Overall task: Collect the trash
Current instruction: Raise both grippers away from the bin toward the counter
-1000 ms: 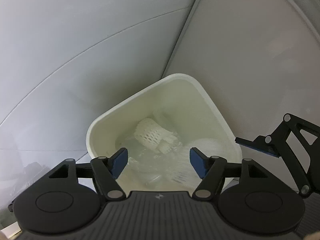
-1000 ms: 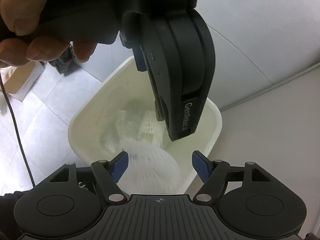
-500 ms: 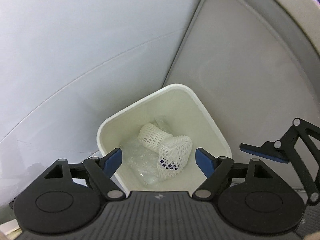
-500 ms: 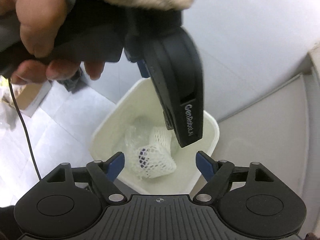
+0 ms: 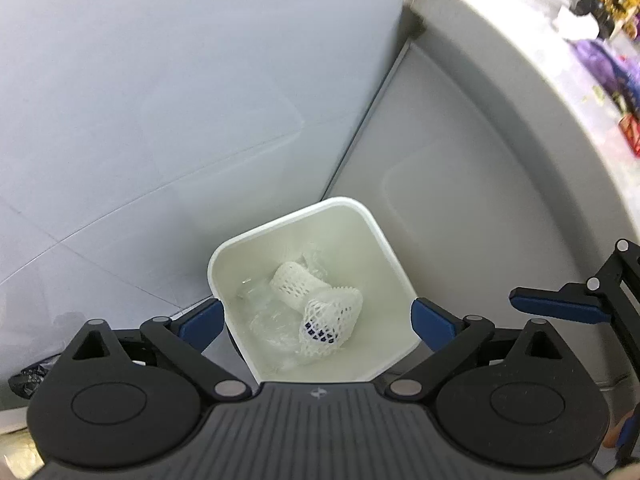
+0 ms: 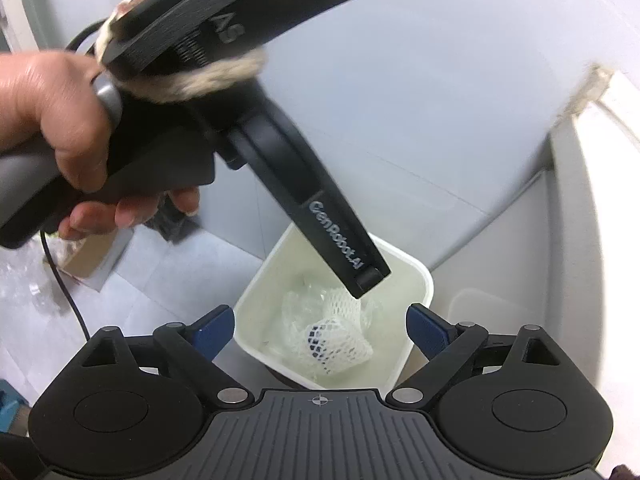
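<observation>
A white bin (image 5: 376, 232) stands on the floor in a corner, well below both grippers. Inside it lie a white foam net (image 5: 328, 326) with something dark in it, a second foam net (image 5: 294, 280) and crumpled clear wrap (image 5: 268, 320). My left gripper (image 5: 318, 320) hangs over the bin, its jaws opening wide with nothing between them. My right gripper (image 6: 320, 330) does the same above the bin (image 6: 416, 264), jaws opening and empty. In the right wrist view a hand (image 6: 60, 120) holds the left gripper's black body (image 6: 320, 208). One right finger (image 5: 560, 304) shows at the left wrist view's edge.
Grey wall panels meet behind the bin, and a pale cabinet front (image 5: 460, 184) stands to its right. A cluttered counter (image 5: 592, 52) shows at the top right. A black cable (image 6: 64, 280) and a cardboard box (image 6: 86, 256) lie on the floor to the left.
Both grippers have risen away from the bin and their jaws have spread wider. The foam net that was close under the jaws now lies in the bin.
</observation>
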A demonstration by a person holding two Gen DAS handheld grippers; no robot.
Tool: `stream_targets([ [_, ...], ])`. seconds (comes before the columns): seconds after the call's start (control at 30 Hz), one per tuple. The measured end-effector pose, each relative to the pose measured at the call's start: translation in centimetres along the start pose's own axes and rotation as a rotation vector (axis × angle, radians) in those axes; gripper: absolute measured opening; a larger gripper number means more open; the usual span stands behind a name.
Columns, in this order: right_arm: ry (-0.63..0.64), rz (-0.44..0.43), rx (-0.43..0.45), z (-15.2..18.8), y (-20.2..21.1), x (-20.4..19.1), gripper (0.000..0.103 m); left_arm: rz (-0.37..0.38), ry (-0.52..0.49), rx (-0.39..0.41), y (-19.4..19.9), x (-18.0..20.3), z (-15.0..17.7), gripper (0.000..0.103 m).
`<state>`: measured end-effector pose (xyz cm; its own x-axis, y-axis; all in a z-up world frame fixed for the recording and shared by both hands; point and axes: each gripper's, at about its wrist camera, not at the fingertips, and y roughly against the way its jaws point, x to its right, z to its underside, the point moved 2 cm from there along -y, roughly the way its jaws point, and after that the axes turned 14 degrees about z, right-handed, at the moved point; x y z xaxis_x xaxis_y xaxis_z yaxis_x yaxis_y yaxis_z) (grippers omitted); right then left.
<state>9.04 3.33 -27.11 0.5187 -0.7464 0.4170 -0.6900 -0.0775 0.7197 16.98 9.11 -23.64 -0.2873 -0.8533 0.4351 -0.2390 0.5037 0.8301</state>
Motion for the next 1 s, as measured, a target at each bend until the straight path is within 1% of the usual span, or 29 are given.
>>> stream_targets([
  [0.2, -0.062, -0.009, 0.047, -0.4, 3.7, 1.7, 0.097, 0.007, 0.048, 0.072, 2.7, 1.0, 0.1, 0.102],
  [0.4, -0.09, 0.005, 0.112, -0.6, 8.3, 4.1, 0.1, -0.008, 0.057, 0.138, 5.4, 2.5, -0.3, 0.102],
  [0.57, -0.125, 0.042, 0.149, -0.6, 10.7, 5.9, 0.1, -0.002, 0.071, 0.187, 7.2, 3.8, -0.9, 0.102],
  [0.77, -0.209, 0.09, 0.182, 0.6, 12.9, 9.0, 0.101, 0.011, 0.072, 0.232, 9.0, 5.8, -1.4, 0.102],
  [0.87, -0.26, 0.117, 0.193, 1.5, 13.6, 10.7, 0.102, 0.016, 0.057, 0.238, 9.2, 7.2, -1.8, 0.102],
  [1.0, -0.325, 0.16, 0.204, 2.8, 14.2, 13.3, 0.103, 0.021, 0.013, 0.246, 9.2, 9.3, -2.2, 0.102],
])
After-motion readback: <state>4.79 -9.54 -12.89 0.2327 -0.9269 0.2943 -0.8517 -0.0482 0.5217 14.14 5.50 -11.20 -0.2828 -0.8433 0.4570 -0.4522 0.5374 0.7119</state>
